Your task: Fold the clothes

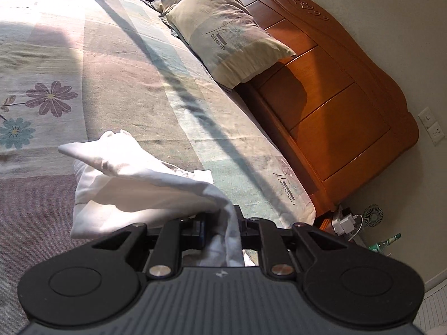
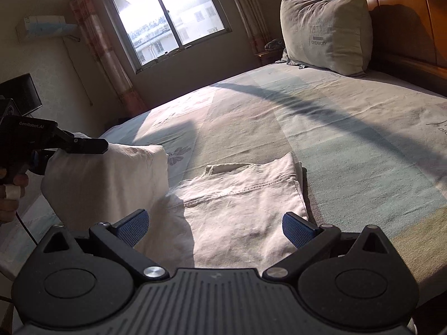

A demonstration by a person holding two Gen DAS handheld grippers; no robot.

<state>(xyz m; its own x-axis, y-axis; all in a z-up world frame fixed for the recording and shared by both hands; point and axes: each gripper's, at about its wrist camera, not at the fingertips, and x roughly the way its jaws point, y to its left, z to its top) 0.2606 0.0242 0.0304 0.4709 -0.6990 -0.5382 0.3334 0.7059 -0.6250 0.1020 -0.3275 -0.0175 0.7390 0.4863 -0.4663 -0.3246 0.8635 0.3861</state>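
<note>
On the patchwork-quilted bed, the left hand-held gripper pinches a lifted side of the white cotton garment; the right hand-held gripper hovers spread. Fold it over evenly, edges aligned.

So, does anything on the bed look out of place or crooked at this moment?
Nothing looks damaged or spilled. The white garment lies partly folded on the bed sheet, with one side lifted by the left claw, which is shut on it. The right claw hangs open above the flat part. The pillow leans upright against the headboard.
</note>
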